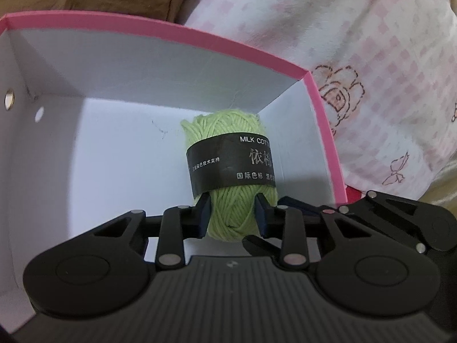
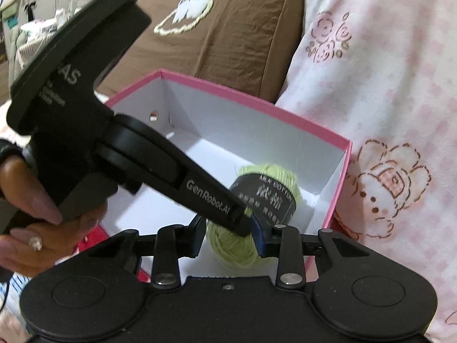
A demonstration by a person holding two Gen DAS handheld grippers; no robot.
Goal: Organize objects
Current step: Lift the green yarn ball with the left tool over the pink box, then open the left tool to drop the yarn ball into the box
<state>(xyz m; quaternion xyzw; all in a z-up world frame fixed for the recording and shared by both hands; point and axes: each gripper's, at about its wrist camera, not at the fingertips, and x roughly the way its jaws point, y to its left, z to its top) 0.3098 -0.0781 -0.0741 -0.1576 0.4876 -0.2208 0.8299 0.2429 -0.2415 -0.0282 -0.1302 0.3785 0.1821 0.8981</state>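
While our left gripper [image 1: 232,214] pinches the green yarn ball [image 1: 228,154] low inside the pink box [image 1: 171,33], we should set it down before releasing; our right gripper [image 2: 228,235] flanks it, seemingly also closed.

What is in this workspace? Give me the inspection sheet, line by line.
Surface: pink checked fabric with bunny prints.
Job's things: green yarn ball with a black label, lying inside the pink box near its right corner.
Clutter: nothing seen.
Grippers: left gripper closed on the yarn's near end, held by a hand; right gripper open beside it.
Cables: nothing seen.
Surroundings: brown cushion behind the box; blurred items far left.
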